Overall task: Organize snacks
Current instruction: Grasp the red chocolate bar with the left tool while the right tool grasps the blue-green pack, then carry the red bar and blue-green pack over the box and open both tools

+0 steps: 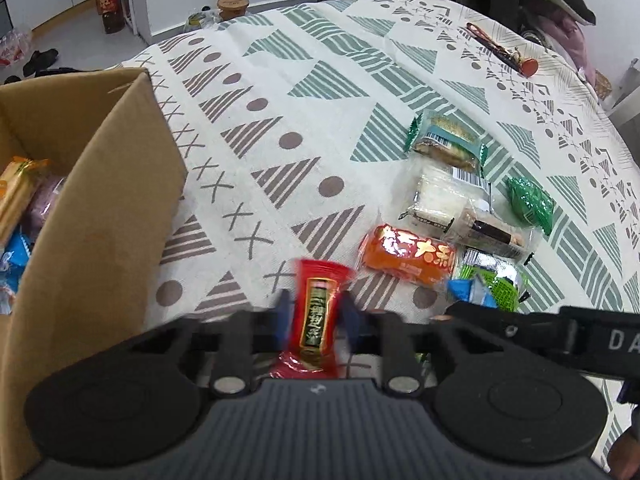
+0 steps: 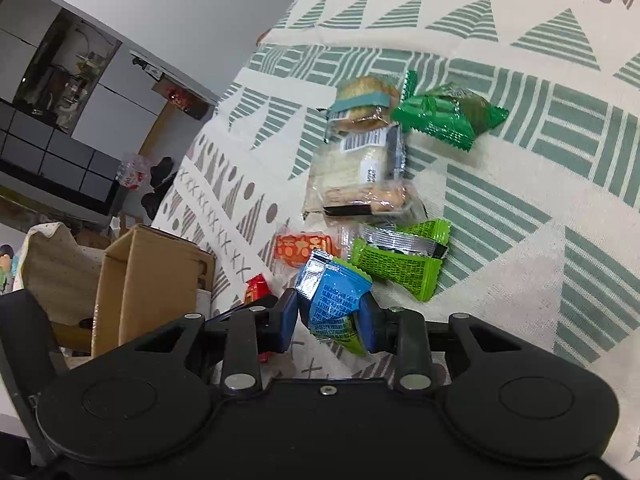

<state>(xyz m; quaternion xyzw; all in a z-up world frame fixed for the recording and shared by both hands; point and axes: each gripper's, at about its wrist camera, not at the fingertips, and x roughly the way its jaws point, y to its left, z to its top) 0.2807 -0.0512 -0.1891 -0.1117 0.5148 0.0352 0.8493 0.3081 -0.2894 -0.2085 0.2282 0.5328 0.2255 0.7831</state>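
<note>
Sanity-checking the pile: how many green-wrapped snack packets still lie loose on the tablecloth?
2. A dark green foil packet at the pile's far end beside the sandwich cookie; a lime green packet just beyond the right gripper. Others may hide underneath.

Cardboard box [image 1: 100, 184] at counter's [image 1: 280, 92] left edge, snacks inside; snack pile [image 1: 460, 200] on counter right of box; left tool [image 1: 314, 312] between box and pile, gripping wrapped bar [image 1: 316, 312]; right tool [image 2: 332, 312] clamps packet [image 2: 334, 300] at pile's near end.
</note>
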